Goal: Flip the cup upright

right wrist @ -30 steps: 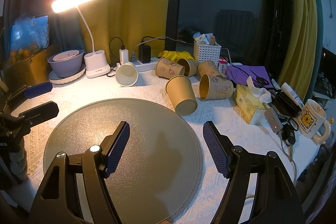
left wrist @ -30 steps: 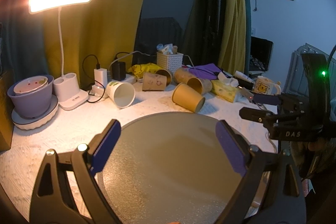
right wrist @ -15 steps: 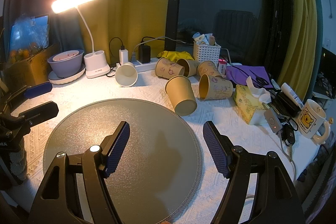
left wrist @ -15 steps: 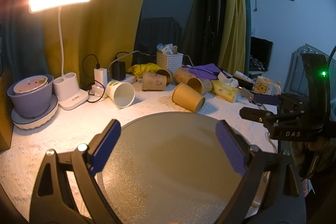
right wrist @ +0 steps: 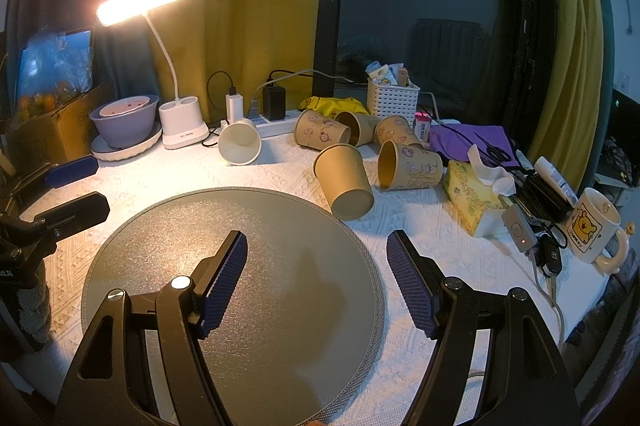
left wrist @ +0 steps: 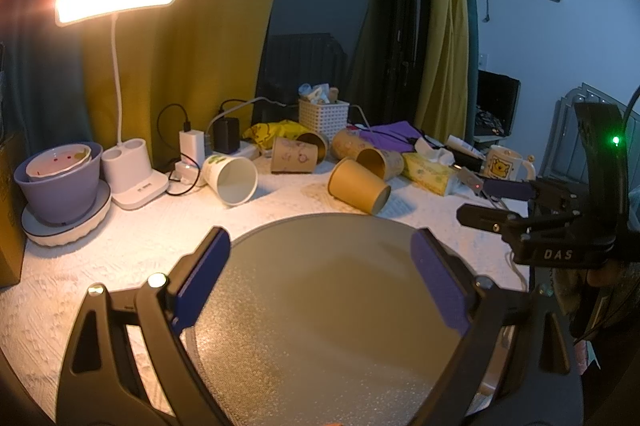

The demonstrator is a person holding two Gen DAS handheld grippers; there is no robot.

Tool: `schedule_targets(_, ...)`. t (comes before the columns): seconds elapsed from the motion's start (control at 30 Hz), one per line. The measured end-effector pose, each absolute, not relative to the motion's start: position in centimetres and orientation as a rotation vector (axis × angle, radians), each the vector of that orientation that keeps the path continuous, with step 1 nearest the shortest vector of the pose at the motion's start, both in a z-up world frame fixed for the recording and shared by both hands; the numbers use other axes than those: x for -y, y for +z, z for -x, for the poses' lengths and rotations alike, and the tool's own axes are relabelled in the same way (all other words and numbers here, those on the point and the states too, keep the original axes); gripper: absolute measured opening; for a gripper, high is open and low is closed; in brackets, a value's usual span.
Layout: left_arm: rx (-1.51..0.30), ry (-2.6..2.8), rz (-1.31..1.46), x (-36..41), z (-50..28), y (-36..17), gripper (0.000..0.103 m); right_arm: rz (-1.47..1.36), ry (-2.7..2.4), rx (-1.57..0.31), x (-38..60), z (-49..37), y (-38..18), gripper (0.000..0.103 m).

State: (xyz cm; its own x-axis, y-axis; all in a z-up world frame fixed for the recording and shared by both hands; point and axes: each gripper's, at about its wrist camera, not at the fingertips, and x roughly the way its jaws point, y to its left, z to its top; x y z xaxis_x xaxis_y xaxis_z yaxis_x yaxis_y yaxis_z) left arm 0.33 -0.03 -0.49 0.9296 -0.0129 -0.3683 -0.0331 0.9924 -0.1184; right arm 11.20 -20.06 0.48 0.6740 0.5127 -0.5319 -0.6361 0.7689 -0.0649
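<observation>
No movement; paper cups [right wrist: 346, 184] toppled, empty.

Beyond the right gripper [right wrist: 316, 266], the rear printed paper cup [right wrist: 356, 126] is half hidden; basket contents [right wrist: 386, 72] look like small packets, perhaps.

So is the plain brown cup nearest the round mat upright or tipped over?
Tipped over. The plain brown cup lies on its side on the white cloth just off the round mat, its side wall resting on the cloth.
</observation>
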Motion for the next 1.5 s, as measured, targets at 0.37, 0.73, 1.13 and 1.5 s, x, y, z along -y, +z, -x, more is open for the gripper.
schedule_targets(0.37, -0.377, 0.013, 0.127, -0.1, -0.3, -0.6, 0.093, 0.244, 0.665, -0.521, 20.2, -12.1, 0.7, 0.075)
schedule_targets(0.73, -0.446, 0.084, 0.174, -0.8, -2.2, -1.1, 0.093, 0.231, 0.688, -0.537, 20.6, -15.4, 0.4, 0.075)
schedule_targets(1.13, -0.602, 0.09, 0.213, 3.9, -11.1, -0.9, 0.093, 0.165, 0.709, -0.564, 23.8, -23.2, -0.9, 0.075)
schedule_targets(1.5, -0.709, 0.134, 0.242, 6.0, -19.7, -1.4, 0.093, 0.15, 0.802, -0.596, 25.4, -29.1, -1.8, 0.069)
